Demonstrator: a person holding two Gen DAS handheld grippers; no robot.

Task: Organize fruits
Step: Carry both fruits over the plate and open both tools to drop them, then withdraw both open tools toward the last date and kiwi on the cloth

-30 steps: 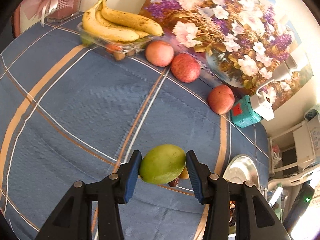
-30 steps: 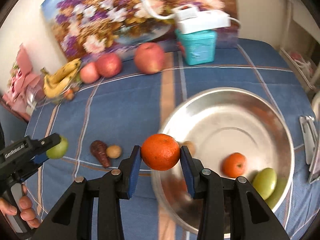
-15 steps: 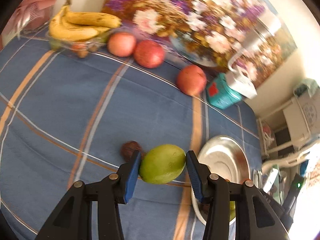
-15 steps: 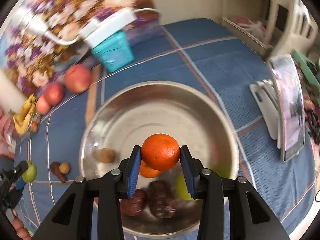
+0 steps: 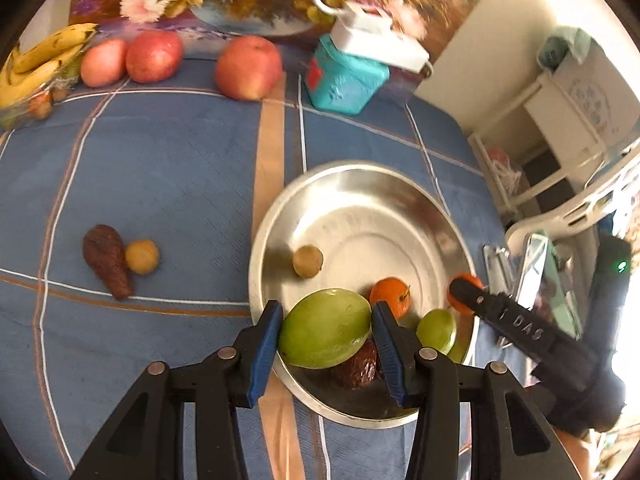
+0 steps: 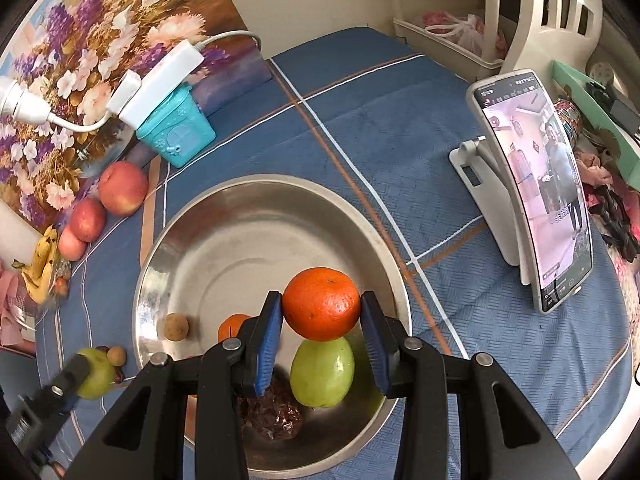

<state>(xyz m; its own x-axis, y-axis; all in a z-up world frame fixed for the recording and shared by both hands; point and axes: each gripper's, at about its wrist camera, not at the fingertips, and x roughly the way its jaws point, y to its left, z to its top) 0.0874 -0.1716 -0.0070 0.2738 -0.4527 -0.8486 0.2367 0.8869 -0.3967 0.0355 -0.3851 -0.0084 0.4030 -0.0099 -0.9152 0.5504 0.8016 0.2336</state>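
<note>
A green mango (image 5: 325, 334) is gripped in the left hand-held gripper (image 5: 326, 340), an orange (image 6: 321, 303) in the right hand-held gripper (image 6: 320, 320), both above the steel bowl (image 6: 168, 240); lowering and release are called for next.

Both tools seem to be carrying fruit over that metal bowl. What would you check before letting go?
1. Left gripper clamped on green mango: ok.
2. Right gripper clamped on orange: ok.
3. Both fruits over metal bowl: ok.
4. Bare bowl floor to drop onto: ok, far half.
5. Fruit directly beneath the orange: not ok, a green fruit lies there.
6. Height above bowl: cannot tell.
</note>
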